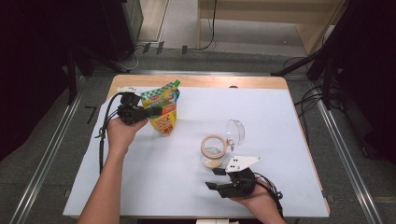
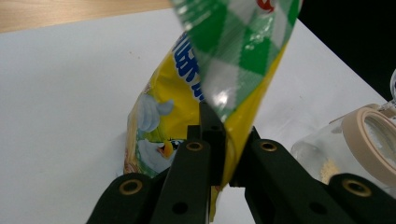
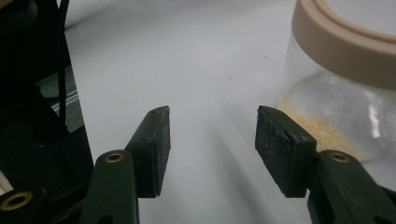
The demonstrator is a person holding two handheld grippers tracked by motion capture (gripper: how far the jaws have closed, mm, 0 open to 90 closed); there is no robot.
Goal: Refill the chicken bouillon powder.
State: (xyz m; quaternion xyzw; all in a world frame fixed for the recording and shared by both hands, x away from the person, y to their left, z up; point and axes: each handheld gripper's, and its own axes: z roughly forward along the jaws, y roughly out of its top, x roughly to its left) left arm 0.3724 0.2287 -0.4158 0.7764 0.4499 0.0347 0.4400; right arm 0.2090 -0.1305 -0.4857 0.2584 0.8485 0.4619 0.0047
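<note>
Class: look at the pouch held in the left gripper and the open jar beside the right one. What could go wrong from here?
1. The left gripper pinches only the edge of the pouch, so the soft, glossy film may slip or sag.
2. The jar stands free, its hinged lid open. The right gripper is open beside it, not holding it, so a knock could tip it.
3. Its mouth is narrow, so pouring could spill onto the table.

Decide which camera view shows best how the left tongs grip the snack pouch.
Left gripper view: the left tongs pinch the snack pouch edge, close up. The high view shows it small; the right gripper view shows the jar instead.
</note>
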